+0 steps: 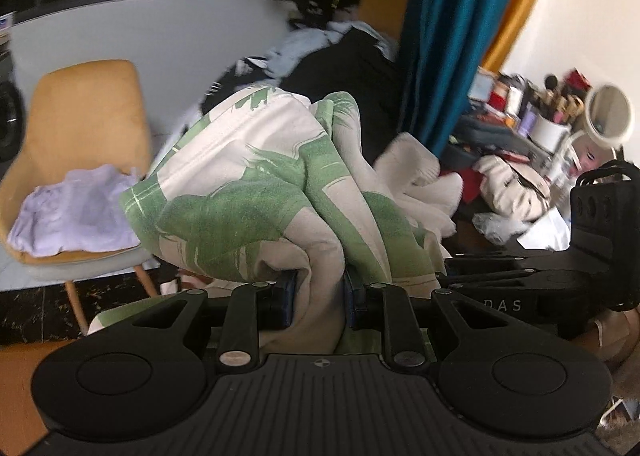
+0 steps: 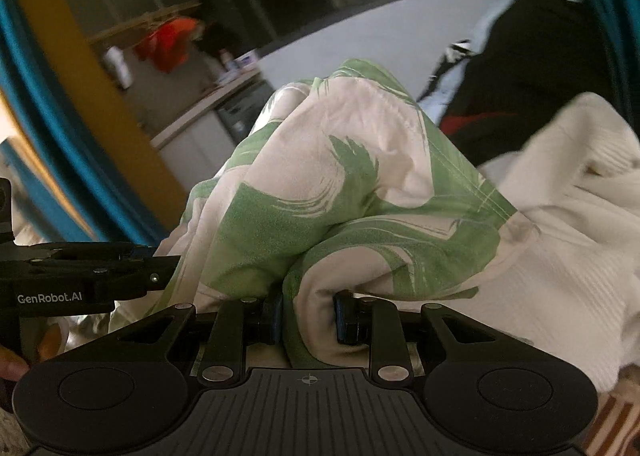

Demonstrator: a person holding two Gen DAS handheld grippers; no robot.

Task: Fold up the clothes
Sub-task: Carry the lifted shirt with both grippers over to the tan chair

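While both grippers pinch the same green-and-cream garment (image 1: 256,184), we see it bunched straight ahead of each tool: the left gripper (image 1: 318,296) and the right gripper (image 2: 306,316) sit side by side, equally near, the cloth undrawn between them.
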